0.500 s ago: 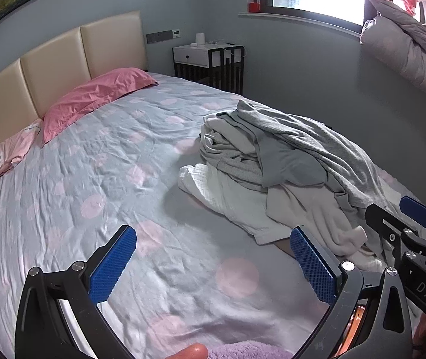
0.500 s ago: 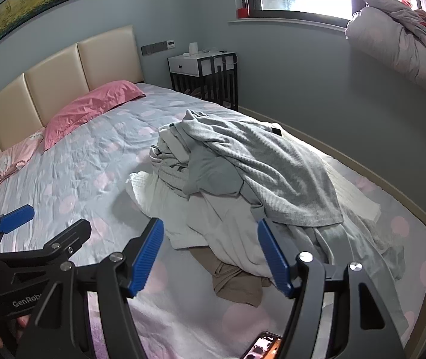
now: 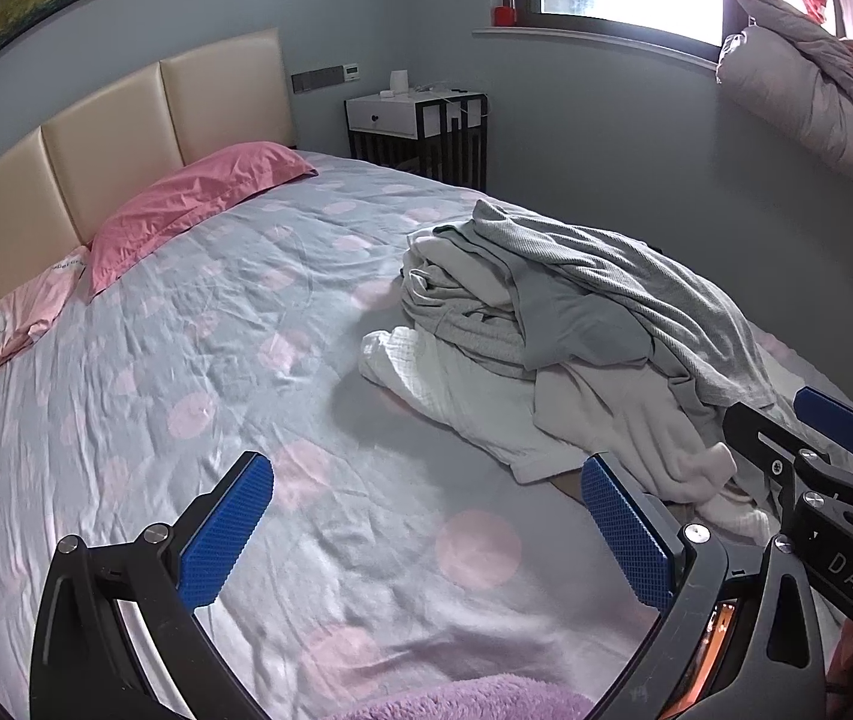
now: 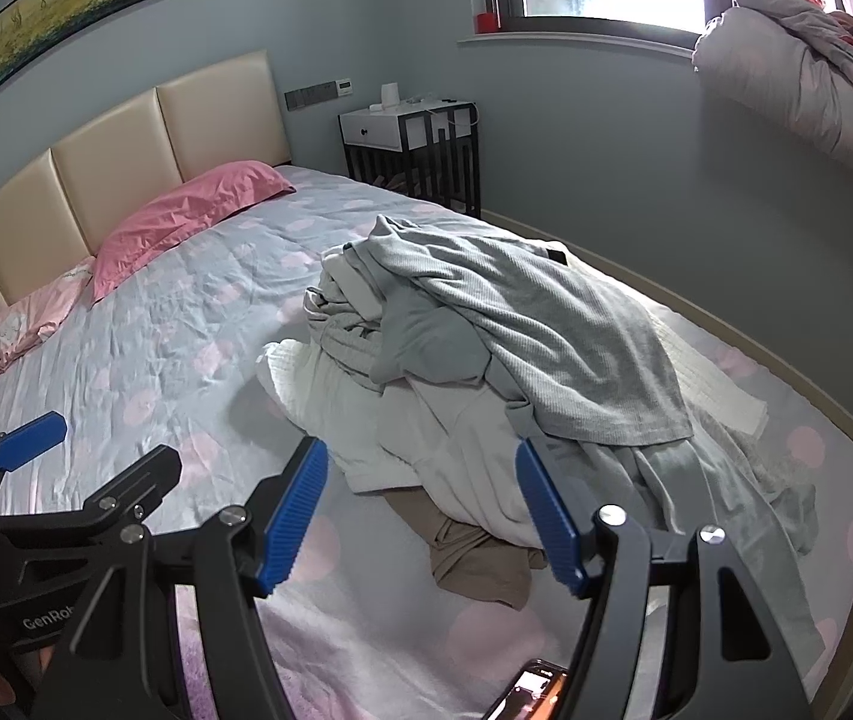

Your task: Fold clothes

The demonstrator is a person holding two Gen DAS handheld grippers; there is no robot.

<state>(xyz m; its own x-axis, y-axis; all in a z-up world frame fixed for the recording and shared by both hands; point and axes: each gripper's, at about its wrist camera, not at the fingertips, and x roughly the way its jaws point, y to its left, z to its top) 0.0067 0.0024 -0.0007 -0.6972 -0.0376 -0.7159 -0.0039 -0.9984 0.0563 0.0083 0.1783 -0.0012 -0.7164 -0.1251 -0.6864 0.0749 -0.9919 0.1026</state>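
My left gripper (image 3: pixel 426 540) and right gripper (image 4: pixel 420 516) both spread wide and empty, heaped clothes (image 4: pixel 486 360) sprawling lengthwise from the headboard (image 4: pixel 126 144) end toward me on the bed (image 3: pixel 186 360)

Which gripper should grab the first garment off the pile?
Right. The right gripper points at the clothes pile, jaws open just before it. The left gripper faces bare bedsheet.

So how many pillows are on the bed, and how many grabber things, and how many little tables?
Pillows: 2, a bright pink pillow and a pale pink pillow.
Grabbers: 2, the left gripper and the right gripper, both open and empty.
Little tables: 1, the nightstand.
Total: 5.
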